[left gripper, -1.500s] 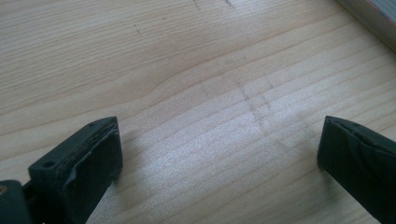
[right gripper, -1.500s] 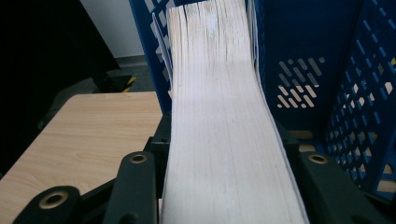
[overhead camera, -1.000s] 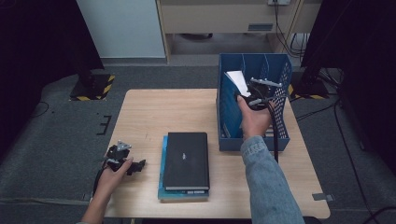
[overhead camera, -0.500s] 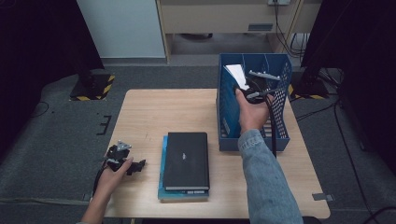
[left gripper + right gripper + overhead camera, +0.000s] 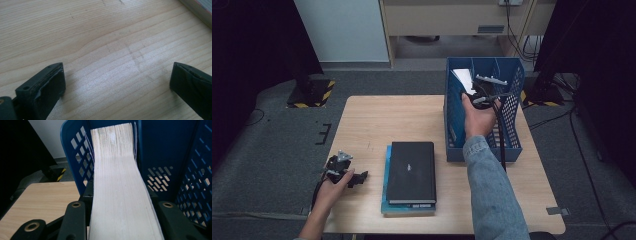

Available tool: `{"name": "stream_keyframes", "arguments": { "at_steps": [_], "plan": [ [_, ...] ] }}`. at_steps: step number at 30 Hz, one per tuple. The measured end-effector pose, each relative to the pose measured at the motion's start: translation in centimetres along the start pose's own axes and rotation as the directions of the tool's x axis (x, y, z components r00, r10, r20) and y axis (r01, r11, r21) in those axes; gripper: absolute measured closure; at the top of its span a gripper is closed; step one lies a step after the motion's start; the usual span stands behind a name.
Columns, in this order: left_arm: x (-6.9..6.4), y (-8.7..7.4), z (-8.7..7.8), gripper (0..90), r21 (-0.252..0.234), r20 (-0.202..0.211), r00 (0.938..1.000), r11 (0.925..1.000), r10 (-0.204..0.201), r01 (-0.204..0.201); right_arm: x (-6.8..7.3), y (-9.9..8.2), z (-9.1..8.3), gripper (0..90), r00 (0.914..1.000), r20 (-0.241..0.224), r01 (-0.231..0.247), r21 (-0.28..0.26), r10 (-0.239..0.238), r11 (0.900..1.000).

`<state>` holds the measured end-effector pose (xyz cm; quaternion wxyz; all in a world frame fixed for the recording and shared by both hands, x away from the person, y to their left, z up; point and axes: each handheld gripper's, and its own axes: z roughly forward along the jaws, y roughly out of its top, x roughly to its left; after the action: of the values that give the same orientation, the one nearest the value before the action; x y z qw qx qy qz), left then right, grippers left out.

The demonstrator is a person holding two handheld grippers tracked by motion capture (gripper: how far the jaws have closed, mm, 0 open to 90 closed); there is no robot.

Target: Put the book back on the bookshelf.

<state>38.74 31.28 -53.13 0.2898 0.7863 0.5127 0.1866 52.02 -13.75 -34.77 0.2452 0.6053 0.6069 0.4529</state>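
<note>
Pale page edges are filling the space between the right gripper's (image 5: 122,220) jaws: it is clamping a book (image 5: 117,185) by its covers, both black jaws pressing flat against it, closed only as far as the book's thickness allows. The book is running straight away from the gripper, its far end reaching into the blue bin (image 5: 172,157), close to the bin's perforated left wall and leaving open room on its right side toward the lattice wall. From the high view, the right gripper (image 5: 482,95) is hovering over the bin (image 5: 484,150) with the book (image 5: 463,78) tilting down inside it, the hand sitting above the middle of the bin.

Nearer the person, the left gripper (image 5: 117,85) is resting low over bare wood, its jaws standing wide apart with nothing between them, just table (image 5: 100,37) grain. In the high view it (image 5: 343,172) is lying at the near left of the table (image 5: 372,120), just beside a stack of two books (image 5: 411,172), a black one on a teal one. Those are sitting near the front edge, apart from the bin, with a strip of tabletop between. The far left half of the table is giving plenty of open room.
</note>
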Motion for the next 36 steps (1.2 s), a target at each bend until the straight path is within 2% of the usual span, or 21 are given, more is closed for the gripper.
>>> {"name": "stream_keyframes", "arguments": {
  "at_steps": [7, 36],
  "plan": [
    [0.0, 0.0, 0.0, 0.0, -0.001, 0.000, 1.0000, 1.0000, -0.001, 0.001, 0.0, 0.1, 0.5, 59.5, 0.9999, 0.007, -0.012, -0.007, 0.012, 0.9999],
    [0.0, 0.1, 0.1, 0.0, 0.001, 0.001, 1.0000, 1.0000, 0.006, -0.006, 0.2, 0.3, 1.7, 59.4, 0.9998, 0.022, -0.002, -0.012, 0.002, 0.9999]
  ]
}}
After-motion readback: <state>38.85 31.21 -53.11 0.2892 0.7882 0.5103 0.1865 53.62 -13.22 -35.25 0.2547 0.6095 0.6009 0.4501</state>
